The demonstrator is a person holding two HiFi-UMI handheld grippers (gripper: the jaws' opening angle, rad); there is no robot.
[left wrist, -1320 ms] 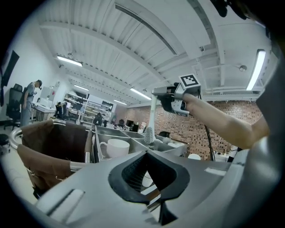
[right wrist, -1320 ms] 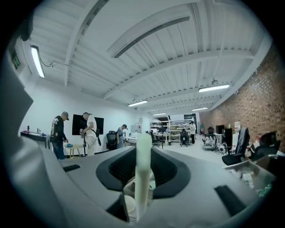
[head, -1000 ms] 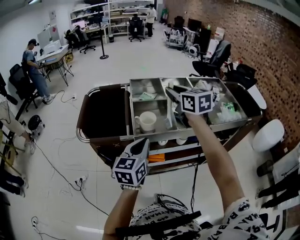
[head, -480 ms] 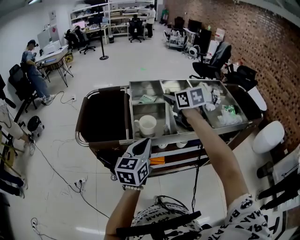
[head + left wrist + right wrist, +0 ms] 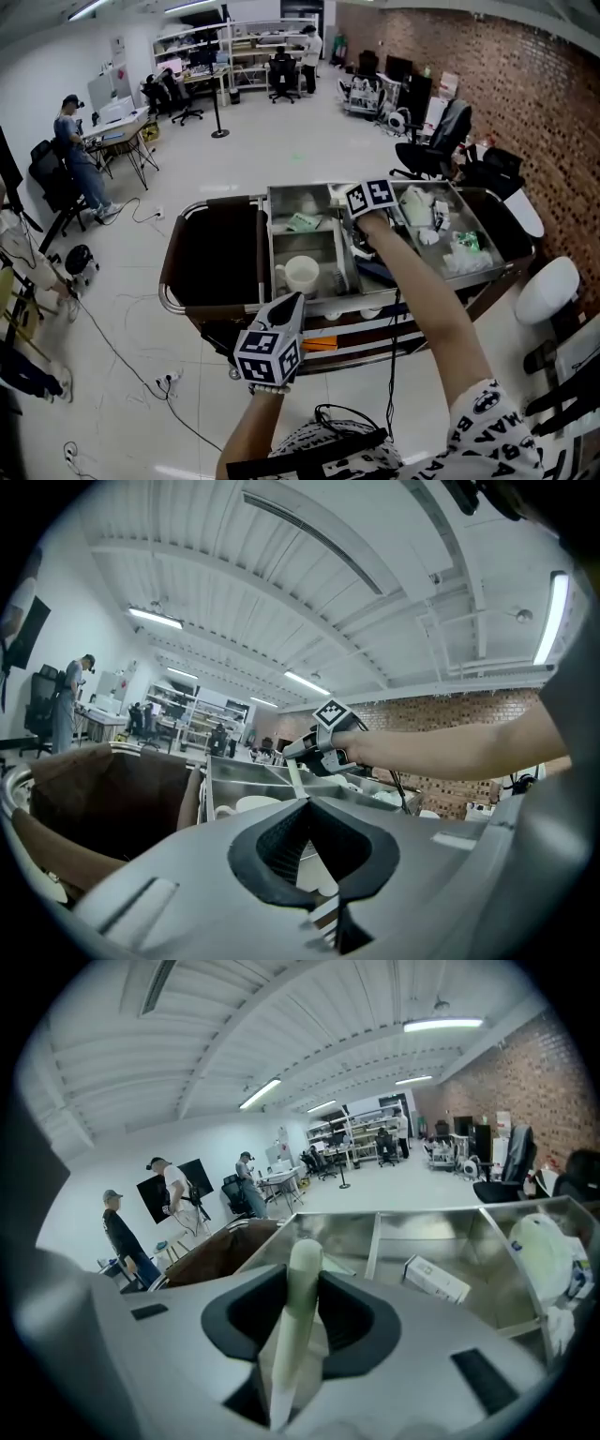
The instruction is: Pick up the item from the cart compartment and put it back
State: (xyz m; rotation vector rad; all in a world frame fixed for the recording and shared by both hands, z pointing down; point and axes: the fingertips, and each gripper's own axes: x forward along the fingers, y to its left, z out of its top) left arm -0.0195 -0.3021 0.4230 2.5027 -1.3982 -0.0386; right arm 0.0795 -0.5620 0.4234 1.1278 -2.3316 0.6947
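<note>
My right gripper (image 5: 345,199) is over the steel cart's (image 5: 216,305) compartments, near the divider between the left and middle bins. It is shut on a pale, slim stick-like item (image 5: 298,1316) that runs up between the pads and pokes out past them. From the left gripper view the same item (image 5: 293,772) hangs down from the right gripper (image 5: 298,752) above the bins. My left gripper (image 5: 291,305) hangs in front of the cart's near edge, jaws closed together with nothing in them (image 5: 309,827).
A white mug (image 5: 300,275) stands in the near left bin. A small white box (image 5: 438,1279) lies in a far bin, and bagged items (image 5: 464,246) fill the right bin. The cart's dark left bay (image 5: 211,248) is open. People, desks and chairs stand further off.
My right gripper has moved away from me and to the left over the cart, still shut on the pale item. The left gripper has barely moved.
</note>
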